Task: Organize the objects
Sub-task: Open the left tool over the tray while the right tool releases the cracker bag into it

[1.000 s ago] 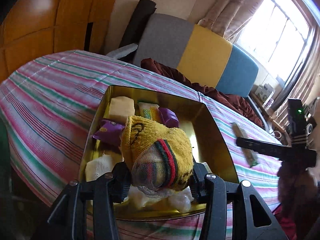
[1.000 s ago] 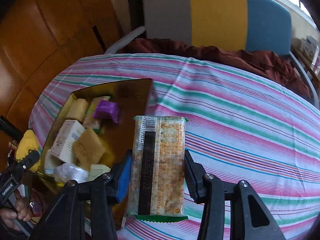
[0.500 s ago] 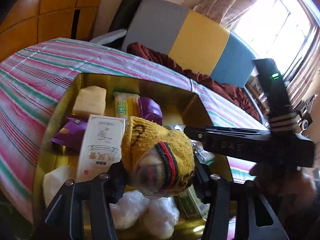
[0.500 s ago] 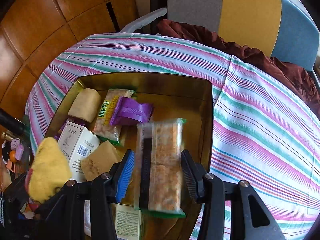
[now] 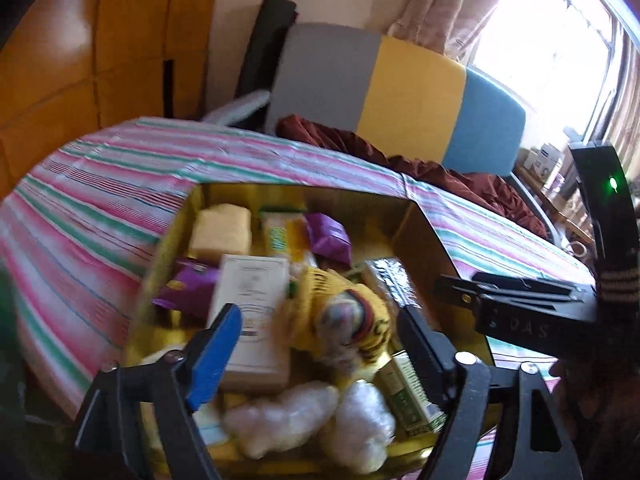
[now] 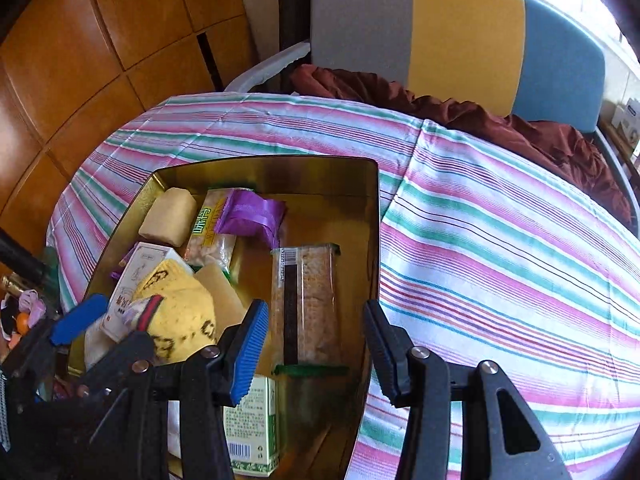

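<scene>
Both views sit close above the gold box, looking steeply down into it and past it toward the grey, yellow and blue chair.

The left wrist view looks in from the box's near left corner, along the left tongs, with the right tongs crossing its right edge.

The right wrist view looks in from the box's near right side, along the right tongs, with the left tongs at its lower left.

Both share the box's contents, the striped bench and the chair.
</scene>
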The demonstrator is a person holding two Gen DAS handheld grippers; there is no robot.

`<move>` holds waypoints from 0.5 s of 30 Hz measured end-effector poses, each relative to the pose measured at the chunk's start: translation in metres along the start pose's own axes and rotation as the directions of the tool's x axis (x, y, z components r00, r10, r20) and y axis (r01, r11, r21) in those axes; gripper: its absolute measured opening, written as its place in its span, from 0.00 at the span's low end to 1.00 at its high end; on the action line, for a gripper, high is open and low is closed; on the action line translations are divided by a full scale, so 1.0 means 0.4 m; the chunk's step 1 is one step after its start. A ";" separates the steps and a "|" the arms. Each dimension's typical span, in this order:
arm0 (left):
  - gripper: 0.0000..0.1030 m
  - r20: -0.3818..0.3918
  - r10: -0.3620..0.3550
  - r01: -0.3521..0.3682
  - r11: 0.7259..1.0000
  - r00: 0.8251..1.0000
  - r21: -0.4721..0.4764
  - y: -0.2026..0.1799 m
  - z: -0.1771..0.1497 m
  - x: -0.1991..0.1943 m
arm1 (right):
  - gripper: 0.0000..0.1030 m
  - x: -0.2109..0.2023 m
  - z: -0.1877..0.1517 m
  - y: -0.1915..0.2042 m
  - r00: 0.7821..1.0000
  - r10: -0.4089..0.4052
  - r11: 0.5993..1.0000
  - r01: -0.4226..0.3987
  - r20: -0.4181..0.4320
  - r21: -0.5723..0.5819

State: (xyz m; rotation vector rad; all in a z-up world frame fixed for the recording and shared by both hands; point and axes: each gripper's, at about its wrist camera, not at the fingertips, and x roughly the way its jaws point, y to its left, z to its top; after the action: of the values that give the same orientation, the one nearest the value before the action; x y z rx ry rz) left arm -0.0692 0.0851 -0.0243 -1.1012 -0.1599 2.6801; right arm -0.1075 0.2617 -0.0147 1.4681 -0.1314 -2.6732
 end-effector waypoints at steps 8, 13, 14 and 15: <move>1.00 0.059 0.119 -0.119 0.993 0.991 0.006 0.027 -0.031 -0.096 | 0.50 -0.063 -0.099 0.040 0.997 -0.012 1.000 0.011 0.070 0.017; 1.00 0.068 0.162 -0.163 0.987 0.984 0.009 0.041 -0.058 -0.135 | 0.50 -0.103 -0.170 0.052 0.990 -0.029 0.999 0.025 0.137 0.034; 1.00 0.067 0.173 -0.174 0.985 0.983 0.014 0.041 -0.064 -0.141 | 0.51 -0.110 -0.180 0.051 0.988 -0.037 0.999 0.031 0.150 0.042; 1.00 0.068 0.184 -0.185 0.983 0.981 0.019 0.041 -0.070 -0.147 | 0.51 -0.116 -0.189 0.050 0.986 -0.045 0.998 0.037 0.162 0.054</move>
State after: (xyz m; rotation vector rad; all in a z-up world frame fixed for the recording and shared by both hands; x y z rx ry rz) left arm -0.0121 0.0542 -0.0076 -1.0691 -0.0366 2.8751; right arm -0.0181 0.2452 -0.0138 1.2757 -0.1836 -2.8419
